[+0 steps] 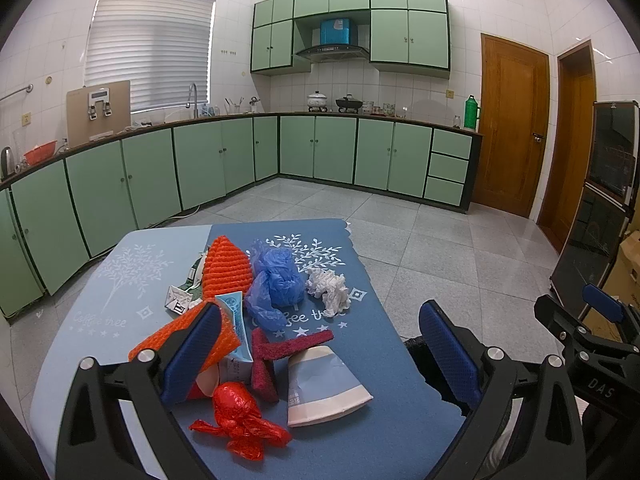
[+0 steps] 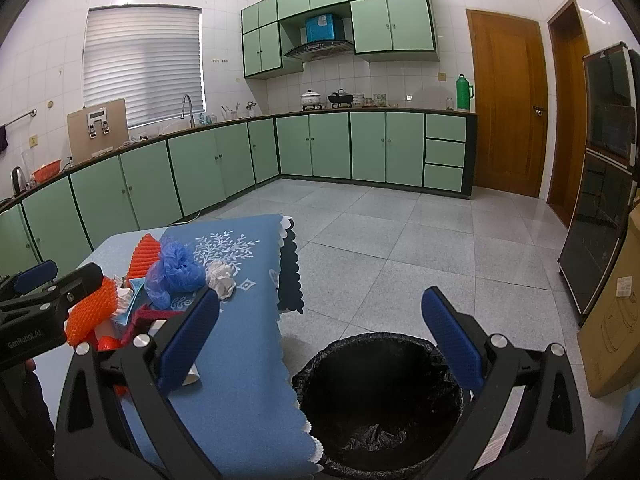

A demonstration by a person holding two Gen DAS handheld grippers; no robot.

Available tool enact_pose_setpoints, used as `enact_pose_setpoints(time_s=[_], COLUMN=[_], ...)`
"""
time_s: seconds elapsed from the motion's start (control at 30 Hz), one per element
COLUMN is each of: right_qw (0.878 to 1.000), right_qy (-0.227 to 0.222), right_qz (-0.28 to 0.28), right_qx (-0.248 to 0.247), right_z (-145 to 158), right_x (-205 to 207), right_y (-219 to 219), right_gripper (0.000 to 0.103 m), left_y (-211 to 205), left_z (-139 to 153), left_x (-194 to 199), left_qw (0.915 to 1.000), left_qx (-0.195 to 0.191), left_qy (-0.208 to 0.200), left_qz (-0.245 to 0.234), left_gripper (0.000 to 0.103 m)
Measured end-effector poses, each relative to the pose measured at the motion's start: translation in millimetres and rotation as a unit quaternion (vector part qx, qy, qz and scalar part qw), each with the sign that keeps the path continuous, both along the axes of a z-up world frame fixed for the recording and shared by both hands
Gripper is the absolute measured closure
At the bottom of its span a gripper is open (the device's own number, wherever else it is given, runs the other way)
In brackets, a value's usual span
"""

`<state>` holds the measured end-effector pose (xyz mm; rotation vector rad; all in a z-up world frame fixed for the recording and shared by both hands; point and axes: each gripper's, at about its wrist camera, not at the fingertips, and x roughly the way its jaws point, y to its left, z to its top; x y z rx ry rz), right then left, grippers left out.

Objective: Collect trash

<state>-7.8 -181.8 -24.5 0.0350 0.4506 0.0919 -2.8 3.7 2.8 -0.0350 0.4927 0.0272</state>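
Observation:
A pile of trash lies on the blue-clothed table point(image 1: 384, 432): a flattened paper cup point(image 1: 326, 386), a crumpled red plastic bag point(image 1: 240, 420), a blue plastic bag point(image 1: 276, 280), a white crumpled tissue point(image 1: 330, 290), orange netting point(image 1: 226, 266) and a dark red scouring strip point(image 1: 288, 346). My left gripper point(image 1: 320, 356) is open, hovering above the cup and red bag. My right gripper point(image 2: 320, 340) is open and empty above the black-lined trash bin point(image 2: 380, 400), which stands on the floor beside the table point(image 2: 240, 380).
Green kitchen cabinets point(image 1: 200, 160) line the far walls. Wooden doors point(image 1: 512, 124) are at the right. A dark glass cabinet point(image 2: 600, 184) and a cardboard box point(image 2: 616, 320) stand at the right. Grey tiled floor point(image 2: 380, 232) lies between them and the table.

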Motion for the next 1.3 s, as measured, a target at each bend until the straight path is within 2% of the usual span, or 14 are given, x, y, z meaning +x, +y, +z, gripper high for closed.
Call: enact_pose_setpoints(time_s=[1.3], right_qw=[1.0], right_qy=[0.001], right_qz=[0.0], right_qx=[0.001], right_z=[-4.3], right_x=[2.3], right_y=[2.4], right_gripper=[0.005], left_y=[0.7], left_z=[-0.5], left_x=[0.7], left_qw=[1.0], left_qx=[0.0], left_qy=[0.001], left_qz=[0.0], left_gripper=[0.006])
